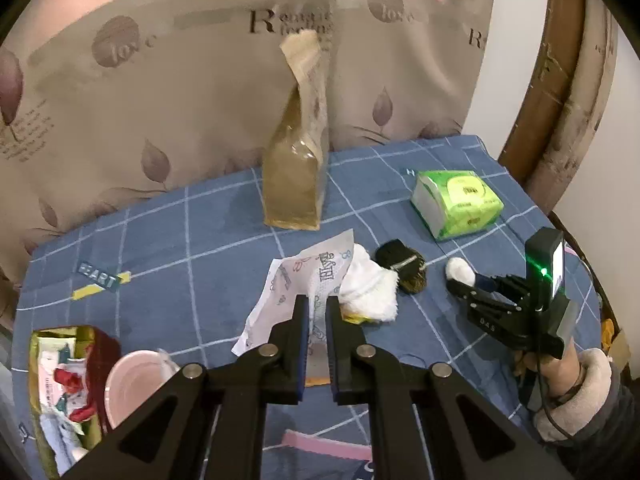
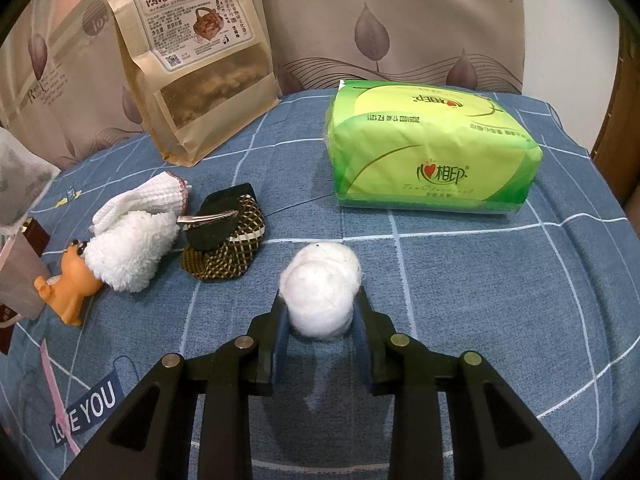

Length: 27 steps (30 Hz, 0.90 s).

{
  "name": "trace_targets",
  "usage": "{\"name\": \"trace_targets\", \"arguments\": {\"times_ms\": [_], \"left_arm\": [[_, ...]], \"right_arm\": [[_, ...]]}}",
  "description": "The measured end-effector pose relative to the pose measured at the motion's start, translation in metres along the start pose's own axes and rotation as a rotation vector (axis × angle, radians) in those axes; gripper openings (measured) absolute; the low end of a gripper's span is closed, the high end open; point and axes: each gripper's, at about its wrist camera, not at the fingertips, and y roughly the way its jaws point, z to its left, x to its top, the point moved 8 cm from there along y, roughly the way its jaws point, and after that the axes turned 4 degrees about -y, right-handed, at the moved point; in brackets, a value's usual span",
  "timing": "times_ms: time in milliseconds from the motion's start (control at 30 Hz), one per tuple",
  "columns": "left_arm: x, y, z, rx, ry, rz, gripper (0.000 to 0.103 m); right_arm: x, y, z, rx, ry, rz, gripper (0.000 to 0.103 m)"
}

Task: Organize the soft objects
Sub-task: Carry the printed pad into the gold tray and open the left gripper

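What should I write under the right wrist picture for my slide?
Right claw grips a white cotton ball above the blue checked cloth, near green tissues.

Blue checked cloth (image 2: 480, 280) over the bench: matt woven. Cotton ball (image 2: 320, 300): fluffy, fibrous. Tissue pack (image 2: 432, 156): glossy green plastic film. Snack bag (image 2: 192, 64): matt kraft paper, clear shiny window. White towel (image 2: 128, 256): shaggy terry. Hair clip (image 2: 208, 218): bright metal. Orange toy (image 2: 68, 288): smooth glossy plastic or rubber. Fingers (image 2: 276, 344): matt black plastic, blue pads.
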Motion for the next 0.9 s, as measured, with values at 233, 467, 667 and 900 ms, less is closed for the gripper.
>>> {"name": "trace_targets", "arguments": {"times_ms": [233,467,667,900], "left_arm": [[0.008,-0.024,0.022,0.044,-0.019,-0.042,0.008],[0.009,-0.046,0.061,0.116,-0.051,-0.067,0.008],[0.001,-0.062,0.102,0.192,-0.087,-0.07,0.008],[-0.017,-0.081,0.154,0.283,-0.142,-0.062,0.008]], "right_arm": [[0.0,0.0,0.0,-0.003,-0.003,0.0,0.029],[0.0,0.001,0.0,-0.004,-0.003,0.0,0.029],[0.0,0.001,0.0,-0.004,-0.003,0.0,0.029],[0.0,0.001,0.001,-0.006,-0.005,0.001,0.029]]}}
